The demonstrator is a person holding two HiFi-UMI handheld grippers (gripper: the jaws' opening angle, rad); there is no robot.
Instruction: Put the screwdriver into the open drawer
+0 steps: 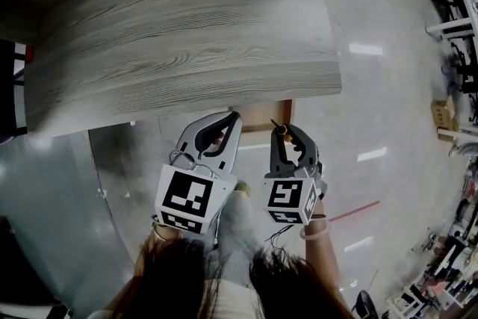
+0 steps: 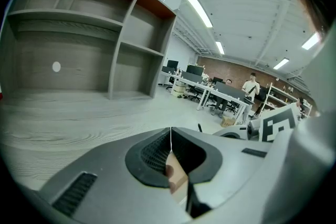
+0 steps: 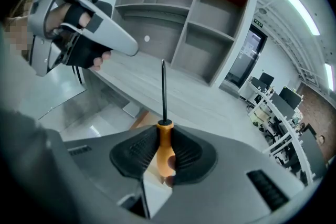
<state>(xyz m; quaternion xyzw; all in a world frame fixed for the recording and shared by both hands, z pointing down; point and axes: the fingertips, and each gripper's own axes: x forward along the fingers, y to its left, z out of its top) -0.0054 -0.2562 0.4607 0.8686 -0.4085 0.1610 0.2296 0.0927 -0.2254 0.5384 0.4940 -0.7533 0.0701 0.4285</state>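
Note:
My right gripper (image 1: pixel 283 133) is shut on the orange handle of the screwdriver (image 3: pixel 165 147). Its thin black shaft sticks straight out past the jaws toward the grey wooden desk (image 1: pixel 187 41). In the head view the screwdriver (image 1: pixel 281 130) hangs just below the desk's front edge. A brown panel (image 1: pixel 260 116), apparently the drawer, shows under that edge between the two grippers. My left gripper (image 1: pixel 234 118) is to the left at the same height, shut with nothing held. In the left gripper view its tips (image 2: pixel 170 131) meet. From the right gripper view the left gripper (image 3: pixel 128 49) hovers over the desk's edge.
A shelving unit (image 3: pixel 178 8) with open compartments stands at the back of the desk. Glossy floor (image 1: pixel 373 123) spreads to the right. Office desks, chairs and a person (image 2: pixel 253 86) stand far off. A dark object (image 1: pixel 10 86) sits at the left edge.

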